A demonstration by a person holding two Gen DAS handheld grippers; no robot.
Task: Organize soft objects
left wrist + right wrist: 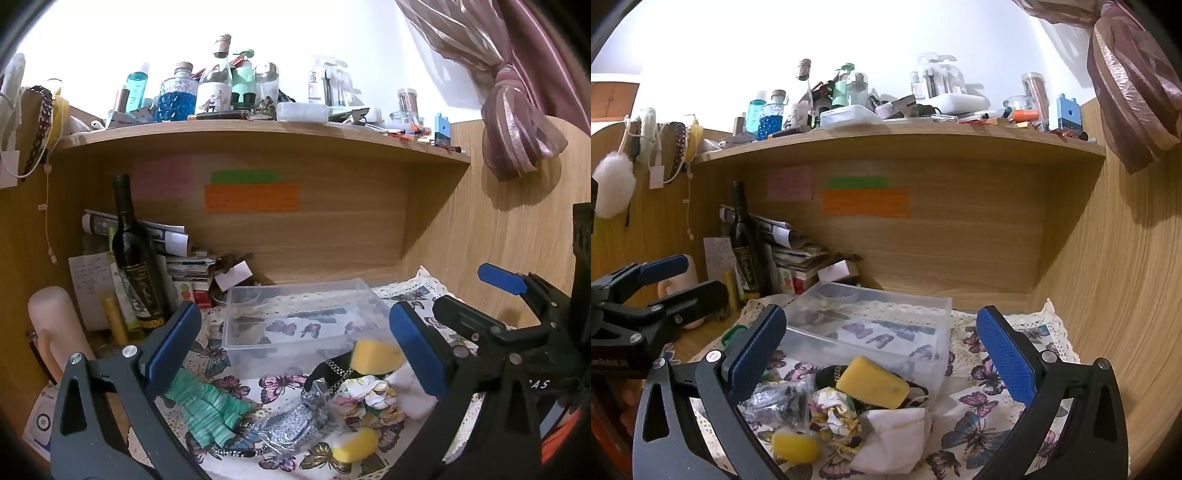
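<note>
A pile of soft things lies on the butterfly cloth [280, 384] in front of a clear plastic box [295, 314]: a yellow sponge [375, 356], a floral scrunchie [369, 400], a green knitted piece [207, 406], a silver mesh pouch [291, 424], a small yellow sponge [354, 445] and a white cloth [894, 439]. My left gripper [295, 350] is open above the pile and holds nothing. My right gripper [882, 354] is open above the yellow sponge [873, 382] and scrunchie [838, 413], also holding nothing. The box [879, 332] holds nothing.
A dark wine bottle [135, 258], stacked papers [177, 254] and a pale pink cylinder [55, 332] stand at the left. A wooden shelf [258, 129] overhead carries several bottles. Wooden walls close the back and right. The right gripper shows in the left wrist view [517, 314].
</note>
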